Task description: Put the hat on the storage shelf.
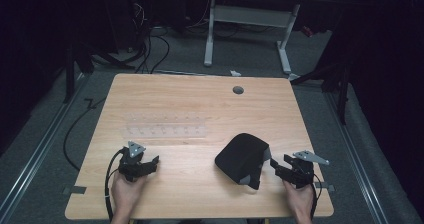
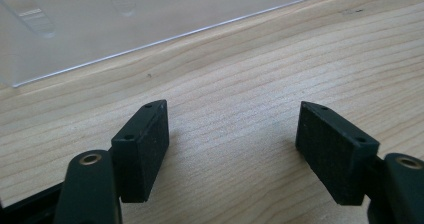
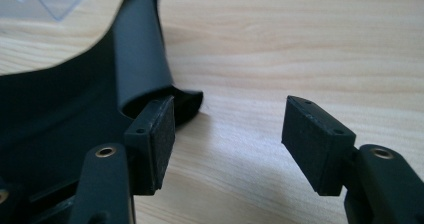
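Two grippers – left gripper [image 1: 150, 162] jaws apart, empty, right gripper [image 1: 275, 167] gaping beside black cap [image 1: 242, 156]

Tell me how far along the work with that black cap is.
Done: nothing visible yet; the black cap lies on the table, ungripped. In hand: the right gripper sits open beside the cap's edge, bare wood between its pads. The left gripper is open near the clear rack. Left: gripping the cap.

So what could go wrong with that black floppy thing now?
The right gripper is open, with only bare table between its pads, so closing might miss the black cloth item beside one jaw. Nudging could push it away. The left gripper sits close to the clear plastic rack and could bump it.
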